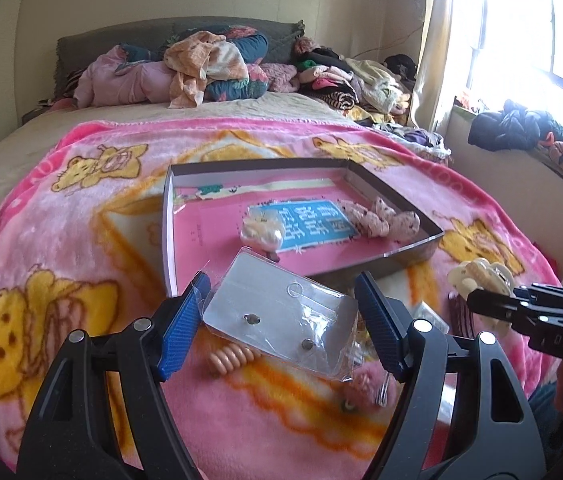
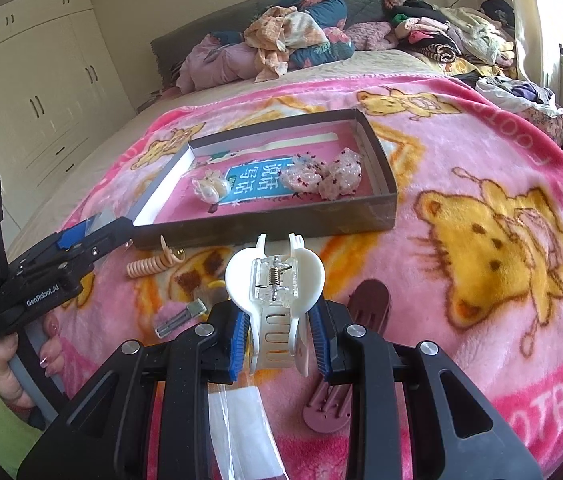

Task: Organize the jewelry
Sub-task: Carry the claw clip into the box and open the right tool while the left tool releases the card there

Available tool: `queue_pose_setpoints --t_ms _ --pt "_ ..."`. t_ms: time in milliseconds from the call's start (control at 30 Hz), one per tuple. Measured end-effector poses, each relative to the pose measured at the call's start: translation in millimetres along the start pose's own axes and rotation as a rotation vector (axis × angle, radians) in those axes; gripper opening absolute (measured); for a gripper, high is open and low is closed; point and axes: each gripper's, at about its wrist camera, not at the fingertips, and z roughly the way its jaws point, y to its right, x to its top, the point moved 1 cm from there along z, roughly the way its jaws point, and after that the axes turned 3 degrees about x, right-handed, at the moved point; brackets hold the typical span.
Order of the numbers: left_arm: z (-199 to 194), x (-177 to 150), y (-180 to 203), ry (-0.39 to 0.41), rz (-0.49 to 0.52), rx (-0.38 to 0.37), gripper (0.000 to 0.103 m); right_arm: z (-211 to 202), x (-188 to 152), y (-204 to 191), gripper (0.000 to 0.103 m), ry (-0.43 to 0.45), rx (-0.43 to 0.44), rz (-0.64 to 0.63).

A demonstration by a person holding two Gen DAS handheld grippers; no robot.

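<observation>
My left gripper (image 1: 281, 282) is shut on a clear packet (image 1: 281, 312) that holds a grey card with two small stud earrings. It hangs just above the blanket at the near left corner of a shallow brown box (image 1: 401, 258). In the right wrist view that box (image 2: 265, 224) holds a pearly bag (image 2: 211, 188) and pink dotted bags (image 2: 321, 178). My right gripper (image 2: 279, 312) is shut on a white hair claw clip (image 2: 275, 276), held upright in front of the box's near wall. The left gripper (image 2: 93, 232) shows at the left there.
On the pink bear blanket (image 2: 481, 160) lie a peach coil hair tie (image 2: 149, 266), a small metal clip (image 2: 179, 320), a maroon hair clip (image 2: 365, 304) and a clear packet (image 2: 241, 420) under the right gripper. Piled clothes (image 2: 289, 40) sit at the bed's head.
</observation>
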Motion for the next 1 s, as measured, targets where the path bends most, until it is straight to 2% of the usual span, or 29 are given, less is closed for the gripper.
queue_pose_setpoints --t_ms 500,1000 --pt "13 23 -11 0.025 -0.035 0.0 0.065 10 32 1 0.026 0.007 -0.026 -0.014" --pt "47 38 -24 -0.021 -0.071 0.004 0.065 28 62 12 0.026 -0.012 -0.066 -0.011"
